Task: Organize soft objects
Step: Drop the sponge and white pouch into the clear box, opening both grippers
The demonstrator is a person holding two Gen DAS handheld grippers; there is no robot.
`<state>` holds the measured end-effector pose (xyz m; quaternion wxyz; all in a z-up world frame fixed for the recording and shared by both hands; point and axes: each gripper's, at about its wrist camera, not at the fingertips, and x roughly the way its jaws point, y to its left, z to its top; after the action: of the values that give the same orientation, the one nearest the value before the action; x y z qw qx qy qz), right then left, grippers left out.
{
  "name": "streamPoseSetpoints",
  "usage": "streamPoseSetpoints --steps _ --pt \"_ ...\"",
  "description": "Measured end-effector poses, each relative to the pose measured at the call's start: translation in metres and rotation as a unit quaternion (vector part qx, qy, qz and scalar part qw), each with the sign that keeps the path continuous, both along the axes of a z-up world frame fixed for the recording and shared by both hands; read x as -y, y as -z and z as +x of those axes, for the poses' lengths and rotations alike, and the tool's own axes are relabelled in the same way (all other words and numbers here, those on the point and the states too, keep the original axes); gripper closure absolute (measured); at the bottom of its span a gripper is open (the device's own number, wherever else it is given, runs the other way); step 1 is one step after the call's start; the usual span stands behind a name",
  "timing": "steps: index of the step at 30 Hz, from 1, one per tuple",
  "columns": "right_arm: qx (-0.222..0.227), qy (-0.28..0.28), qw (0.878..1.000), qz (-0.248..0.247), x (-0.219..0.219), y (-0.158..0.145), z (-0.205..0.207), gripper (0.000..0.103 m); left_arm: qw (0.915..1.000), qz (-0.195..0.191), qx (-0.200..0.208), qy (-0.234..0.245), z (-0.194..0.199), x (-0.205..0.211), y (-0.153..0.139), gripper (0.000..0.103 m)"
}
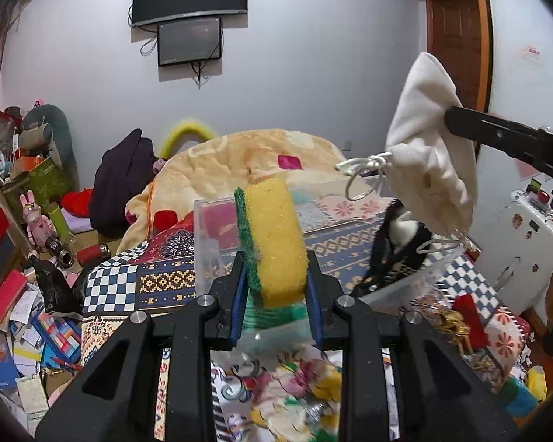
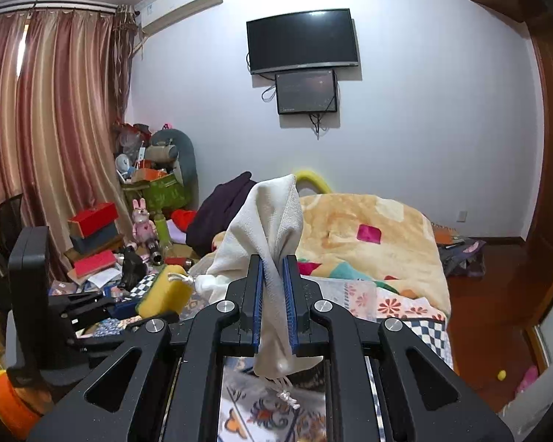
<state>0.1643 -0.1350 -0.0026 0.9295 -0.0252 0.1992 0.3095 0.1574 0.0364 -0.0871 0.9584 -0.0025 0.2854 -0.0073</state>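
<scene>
My left gripper point(image 1: 276, 280) is shut on a yellow sponge with a green scouring side point(image 1: 272, 239), held upright above the bed. The sponge also shows in the right wrist view point(image 2: 162, 291), with the left gripper behind it. My right gripper point(image 2: 274, 294) is shut on a white drawstring pouch point(image 2: 269, 228), held in the air. The pouch also hangs at the right of the left wrist view point(image 1: 427, 154), pinched by the right gripper's black finger point(image 1: 497, 132). A clear plastic box point(image 1: 217, 243) lies on the bed just behind the sponge.
The bed carries a patterned quilt point(image 1: 158, 280) and a peach blanket point(image 2: 368, 228). A black and white soft object point(image 1: 398, 246) lies by the clear box. Boxes, toys and papers clutter the floor at left point(image 1: 25, 258). A white fridge point(image 1: 527, 243) stands at right.
</scene>
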Motion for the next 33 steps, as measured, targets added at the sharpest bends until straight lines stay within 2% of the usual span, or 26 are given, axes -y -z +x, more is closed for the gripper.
streamPoseSetpoints --steps 6,10,16,21,22,23,26,29,33 --pt "-0.034 -0.009 0.999 -0.016 -0.017 0.023 0.02 0.093 0.9994 -0.016 -0.032 0.001 0.024 -0.01 0.018 0.075" --pt "-0.06 -0.015 0.997 -0.049 -0.034 0.041 0.033 0.093 0.9991 -0.006 -0.042 0.003 0.032 -0.008 0.027 0.075" --pt "-0.093 -0.019 0.99 -0.103 -0.047 0.063 0.038 0.093 0.9985 -0.012 -0.054 0.002 0.039 -0.009 0.034 0.074" --pt "-0.109 -0.021 0.986 -0.124 -0.046 0.065 0.041 0.093 0.9982 -0.017 -0.058 0.005 0.037 -0.009 0.033 0.069" --pt "-0.111 -0.024 0.986 -0.126 -0.046 0.065 0.041 0.092 0.9982 -0.017 -0.057 0.004 0.035 -0.009 0.032 0.065" --pt "-0.112 -0.025 0.985 -0.127 -0.045 0.064 0.04 0.088 0.9983 -0.019 -0.055 0.003 0.033 -0.01 0.031 0.061" --pt "-0.106 -0.027 0.987 -0.12 -0.042 0.057 0.034 0.075 0.9985 -0.031 -0.044 0.002 0.025 -0.011 0.024 0.06" --pt "-0.092 -0.027 0.989 -0.112 -0.035 0.048 0.026 0.07 0.9985 -0.045 -0.03 0.0 0.015 -0.014 0.013 0.06" --pt "-0.073 -0.029 0.993 -0.089 -0.017 0.028 0.011 0.057 0.9991 -0.041 -0.009 0.002 -0.002 -0.014 -0.002 0.059"
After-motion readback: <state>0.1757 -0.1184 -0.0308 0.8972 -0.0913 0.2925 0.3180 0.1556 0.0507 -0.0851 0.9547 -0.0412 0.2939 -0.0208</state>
